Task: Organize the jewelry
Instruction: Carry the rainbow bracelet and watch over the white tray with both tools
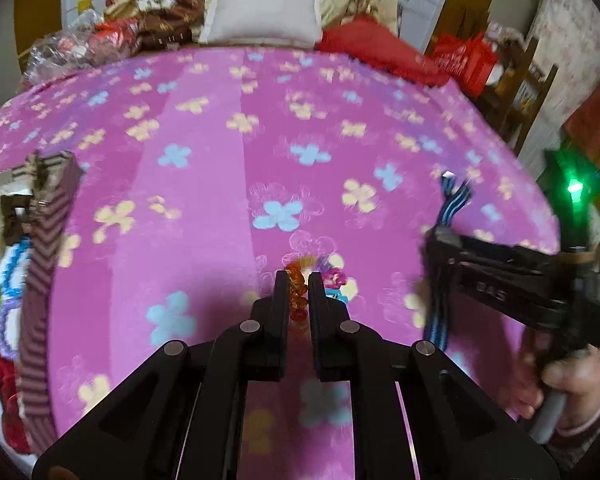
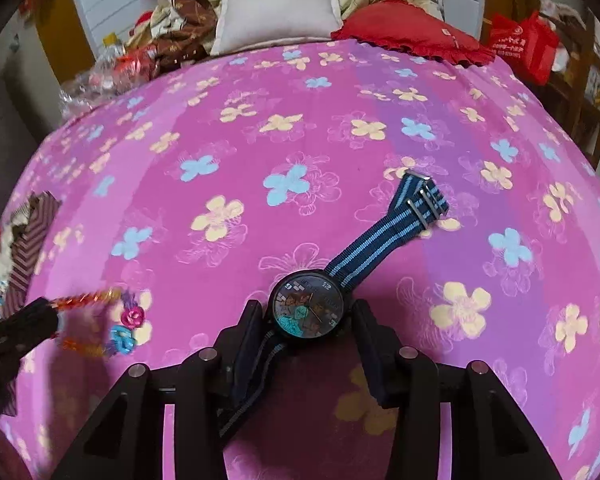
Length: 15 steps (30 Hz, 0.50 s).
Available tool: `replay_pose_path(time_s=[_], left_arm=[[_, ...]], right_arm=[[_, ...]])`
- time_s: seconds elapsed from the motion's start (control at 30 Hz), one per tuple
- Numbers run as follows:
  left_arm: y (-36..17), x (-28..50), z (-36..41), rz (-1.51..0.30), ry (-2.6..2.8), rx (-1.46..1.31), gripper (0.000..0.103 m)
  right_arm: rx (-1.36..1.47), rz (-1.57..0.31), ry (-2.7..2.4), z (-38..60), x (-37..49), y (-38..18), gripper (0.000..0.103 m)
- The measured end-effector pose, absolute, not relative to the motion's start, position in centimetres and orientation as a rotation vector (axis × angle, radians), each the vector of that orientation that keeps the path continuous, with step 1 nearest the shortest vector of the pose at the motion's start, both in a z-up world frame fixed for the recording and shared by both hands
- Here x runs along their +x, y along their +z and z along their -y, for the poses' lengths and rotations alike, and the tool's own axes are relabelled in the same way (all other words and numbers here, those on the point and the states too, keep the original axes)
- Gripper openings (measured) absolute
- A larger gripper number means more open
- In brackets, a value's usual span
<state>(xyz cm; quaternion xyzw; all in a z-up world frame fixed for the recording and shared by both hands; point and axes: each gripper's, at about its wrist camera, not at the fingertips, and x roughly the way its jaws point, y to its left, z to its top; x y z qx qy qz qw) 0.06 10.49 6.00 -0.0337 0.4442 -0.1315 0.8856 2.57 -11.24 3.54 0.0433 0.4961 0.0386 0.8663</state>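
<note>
Now left tongs (image 1: 298,280) pinching beaded bracelet (image 1: 298,294), right tongs (image 2: 306,314) clamping watch (image 2: 308,309)

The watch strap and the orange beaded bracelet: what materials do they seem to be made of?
The watch strap looks like woven nylon or similar fabric: matte, with dark and light blue stripes, and metal keepers near its end. The orange beaded bracelet, between the left gripper fingers, looks like translucent plastic or glass beads: they are glossy and let light through. Which of the two, I cannot tell.

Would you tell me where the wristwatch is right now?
The wristwatch sits between the right gripper fingers over the pink bedspread, right of the beaded bracelet.
</note>
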Motion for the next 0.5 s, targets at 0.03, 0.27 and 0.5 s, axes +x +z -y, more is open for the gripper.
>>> replay_pose_path(time_s=[0.03,0.27,0.5], left_arm=[[6.6,-0.5,-10.8,-0.911,-0.275,-0.075,0.008],[10.5,-4.5,-14.7,-0.81,-0.272,-0.137,0.008],[12.4,-7.2,-20.9,-0.75,-0.183,-0.217,0.008]], right_arm=[[0.102,-1.031,0.088,11.2,2.3,4.0,0.045],[0.106,-0.968,0.146,9.2,0.0,7.8,0.045],[0.054,-0.938,0.255,3.8,-1.9,10.4,0.045]])
